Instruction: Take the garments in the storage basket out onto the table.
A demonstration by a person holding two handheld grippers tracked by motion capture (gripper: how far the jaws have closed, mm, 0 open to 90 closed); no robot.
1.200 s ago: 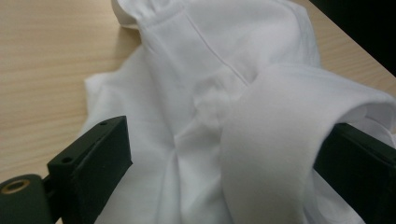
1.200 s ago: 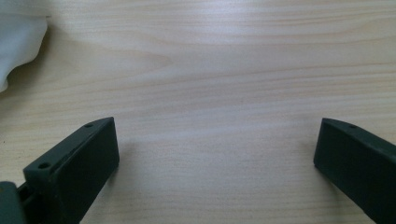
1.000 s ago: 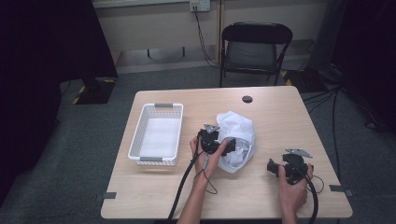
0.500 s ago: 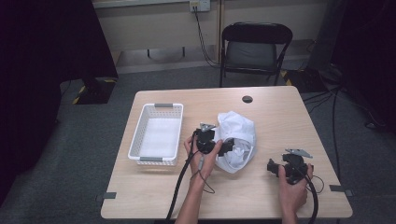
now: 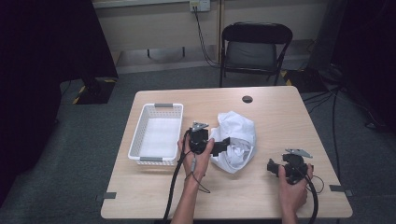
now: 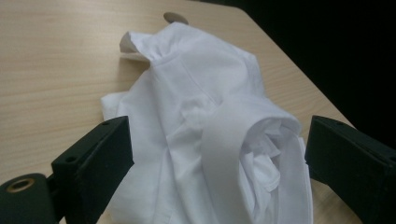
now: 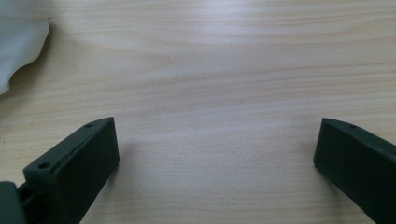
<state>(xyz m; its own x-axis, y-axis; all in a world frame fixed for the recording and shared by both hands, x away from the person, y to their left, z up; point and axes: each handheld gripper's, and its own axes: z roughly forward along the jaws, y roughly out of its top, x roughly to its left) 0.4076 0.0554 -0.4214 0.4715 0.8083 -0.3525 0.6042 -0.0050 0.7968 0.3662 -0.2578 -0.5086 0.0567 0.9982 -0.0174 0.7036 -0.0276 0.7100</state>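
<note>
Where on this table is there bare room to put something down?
Bare wood lies behind the white cloth toward the round hole, and along the near edge between both hands. It is crowded where the left tongs meet the cloth beside the white basket.

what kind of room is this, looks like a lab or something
Probably a lab or recording room, not a home: a bare wooden table, dark curtains, a folding chair and cables running to a wall outlet.

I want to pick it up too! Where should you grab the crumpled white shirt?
Probably the raised, rolled fold of the white shirt, coming from its basket-side edge, where the open left gripper already straddles it. That ridge stands above the table, so the jaws could close around it.
</note>
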